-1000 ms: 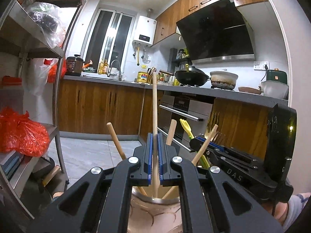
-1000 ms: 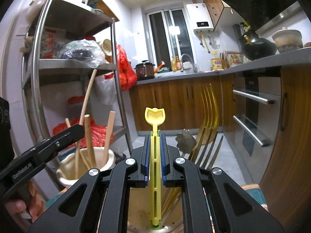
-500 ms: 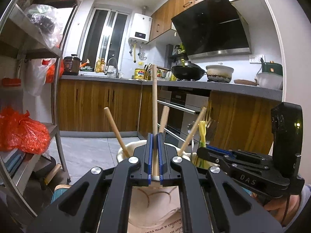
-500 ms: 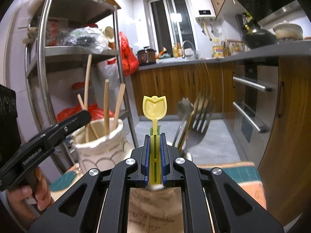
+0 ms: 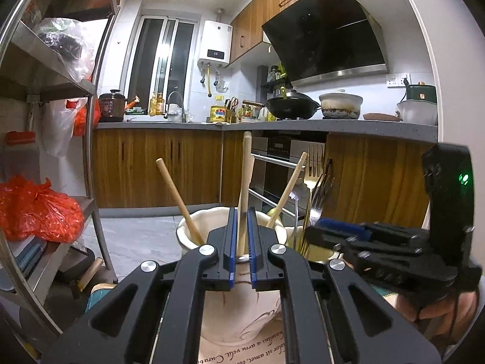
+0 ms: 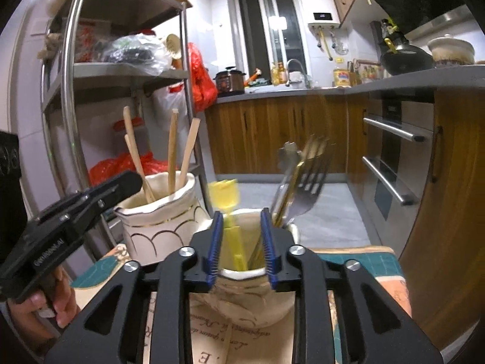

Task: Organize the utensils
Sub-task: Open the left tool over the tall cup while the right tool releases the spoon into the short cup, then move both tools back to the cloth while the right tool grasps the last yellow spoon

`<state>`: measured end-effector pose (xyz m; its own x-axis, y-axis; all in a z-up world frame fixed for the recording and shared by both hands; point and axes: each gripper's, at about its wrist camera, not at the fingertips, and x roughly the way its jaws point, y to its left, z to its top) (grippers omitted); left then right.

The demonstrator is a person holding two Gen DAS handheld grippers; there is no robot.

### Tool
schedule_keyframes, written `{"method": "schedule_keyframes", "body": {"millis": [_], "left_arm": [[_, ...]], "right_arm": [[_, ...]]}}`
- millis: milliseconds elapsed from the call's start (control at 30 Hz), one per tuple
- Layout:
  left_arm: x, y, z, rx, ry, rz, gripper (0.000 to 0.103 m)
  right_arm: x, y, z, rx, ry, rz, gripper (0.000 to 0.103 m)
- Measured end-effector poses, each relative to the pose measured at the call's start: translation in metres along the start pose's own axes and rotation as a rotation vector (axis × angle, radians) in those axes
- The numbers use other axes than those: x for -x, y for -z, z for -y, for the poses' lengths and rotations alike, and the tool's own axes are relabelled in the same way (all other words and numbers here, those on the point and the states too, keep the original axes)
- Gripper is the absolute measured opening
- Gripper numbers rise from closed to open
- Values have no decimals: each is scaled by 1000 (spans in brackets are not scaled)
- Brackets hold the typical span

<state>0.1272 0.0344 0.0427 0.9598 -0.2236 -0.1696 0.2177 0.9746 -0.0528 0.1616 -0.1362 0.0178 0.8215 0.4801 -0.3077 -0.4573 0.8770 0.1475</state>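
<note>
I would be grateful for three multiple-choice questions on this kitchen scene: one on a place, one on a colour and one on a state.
1. Where does the yellow spoon stand?
A. In the cup with the forks
B. In the jar with the wooden handles
C. On the metal rack

2. What colour is the plastic bag on the rack's lower shelf?
A. Green
B. Orange-red
C. Blue

3. How do the right gripper's jaws stand?
A. Clamped on a fork
B. Shut on nothing
C. Open, with the spoon loose between them

Answers:
1 A: the yellow spoon stands in the cup beside the forks.
2 B: the plastic bag is orange-red.
3 C: the right gripper has just been opening its jaws, and the spoon between them is no longer pinched.
</note>
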Motion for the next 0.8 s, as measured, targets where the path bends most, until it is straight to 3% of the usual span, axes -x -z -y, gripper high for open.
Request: {"method": "schedule_keyframes", "body": {"millis": [233, 400, 467, 600, 800], "left_arm": [[20, 1, 0, 18, -37, 10, 38], [49, 5, 5, 45, -71, 16, 74], [58, 5, 10, 24, -86, 10, 80], [77, 6, 19, 1, -100, 2, 93], [97, 17, 21, 31, -102, -54, 97]], "right_arm": [[40, 2, 12, -32, 30, 8, 53], [66, 8, 24, -73, 56, -6, 87], [74, 11, 28, -97, 62, -19, 93], [86, 22, 30, -117, 80, -49, 97], [95, 41, 22, -88, 108, -120, 98]]}}
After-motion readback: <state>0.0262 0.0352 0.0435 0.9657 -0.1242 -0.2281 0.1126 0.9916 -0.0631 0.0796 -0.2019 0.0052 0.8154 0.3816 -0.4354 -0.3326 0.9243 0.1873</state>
